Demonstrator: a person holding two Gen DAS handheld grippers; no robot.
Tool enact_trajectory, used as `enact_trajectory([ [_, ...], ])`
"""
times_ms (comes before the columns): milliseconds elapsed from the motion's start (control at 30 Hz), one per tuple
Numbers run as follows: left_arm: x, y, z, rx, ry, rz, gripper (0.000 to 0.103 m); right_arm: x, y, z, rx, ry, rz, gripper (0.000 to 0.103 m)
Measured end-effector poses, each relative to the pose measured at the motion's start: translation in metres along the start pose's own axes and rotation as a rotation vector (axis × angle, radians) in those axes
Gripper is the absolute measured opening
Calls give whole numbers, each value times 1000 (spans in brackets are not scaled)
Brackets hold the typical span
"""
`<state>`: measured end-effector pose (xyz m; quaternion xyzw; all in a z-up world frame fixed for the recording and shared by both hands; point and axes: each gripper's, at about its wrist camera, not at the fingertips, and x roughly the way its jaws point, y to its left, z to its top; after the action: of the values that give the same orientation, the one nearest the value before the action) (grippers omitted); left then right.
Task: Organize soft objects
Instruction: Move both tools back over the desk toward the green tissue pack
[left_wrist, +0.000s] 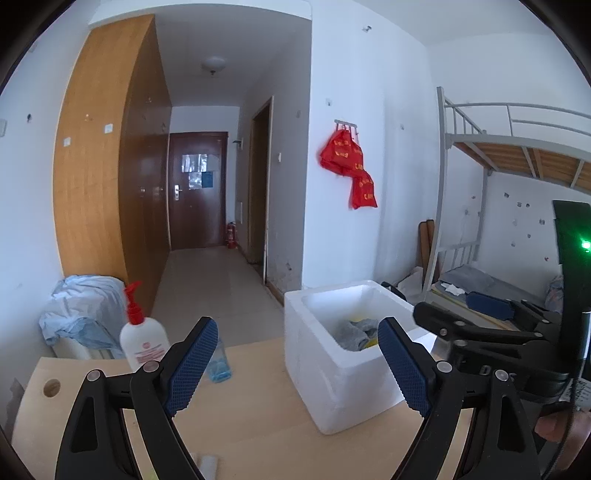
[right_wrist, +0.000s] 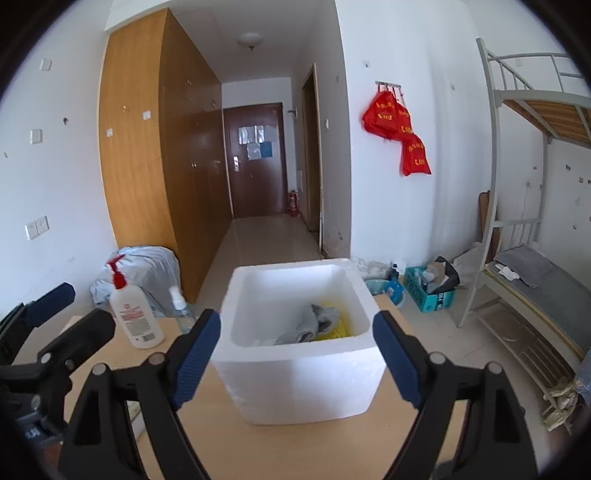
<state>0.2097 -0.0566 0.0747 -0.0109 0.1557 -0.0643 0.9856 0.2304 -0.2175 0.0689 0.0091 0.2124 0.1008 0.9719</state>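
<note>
Logging from the left wrist view first: my left hand-held gripper (left_wrist: 297, 363) sits at the lower centre of the frame, its blue pads spread wide with nothing between them. Right of centre stands a white foam box (left_wrist: 334, 384) on the pale wooden table (left_wrist: 258, 435); inside it I see a grey cloth (left_wrist: 352, 332) lying over something yellow (left_wrist: 369, 341). At lower left, a white lotion bottle with a red pump (left_wrist: 142, 339) stands upright, a small clear blue bottle (left_wrist: 219, 360) just beside it. My right hand-held gripper (left_wrist: 480, 328) enters from the right edge, near the box. Red bags (left_wrist: 349, 162) hang on the wall at upper centre.

Right wrist view: my right hand-held gripper (right_wrist: 297, 360) is released too, pads wide apart and empty, the foam box (right_wrist: 299, 384) showing between them at centre frame. The grey cloth (right_wrist: 314, 323) and yellow item (right_wrist: 338, 326) rest in the box's far right corner. The lotion bottle (right_wrist: 131, 310) stands at left on the table (right_wrist: 295, 450), a clear spray bottle (right_wrist: 183, 310) beside it. A bunk bed (right_wrist: 532, 280) fills the right edge.
</note>
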Motion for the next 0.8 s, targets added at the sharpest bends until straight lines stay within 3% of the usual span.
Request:
enact_trajectory([
  [100,-19,11,0,-17,0,21,89,-13,6,-4,-1,-9,31,99],
  [167,-35,19,-2,-15,1,72,89,-21,15,-7,-16,-19,53,102],
  [267,-55,33,-5,-26,10,120,89,-31,29,-13,-45,-37,85,103],
  [367,-78,54,-11,-63,4,182,97,-34,43,-19,-65,-29,132,103],
  [567,-98,87,-29,-106,28,252,98,-29,70,-26,-99,0,195,103],
  [800,-101,112,-48,-153,84,280,101,-24,102,-43,-136,49,264,103],
])
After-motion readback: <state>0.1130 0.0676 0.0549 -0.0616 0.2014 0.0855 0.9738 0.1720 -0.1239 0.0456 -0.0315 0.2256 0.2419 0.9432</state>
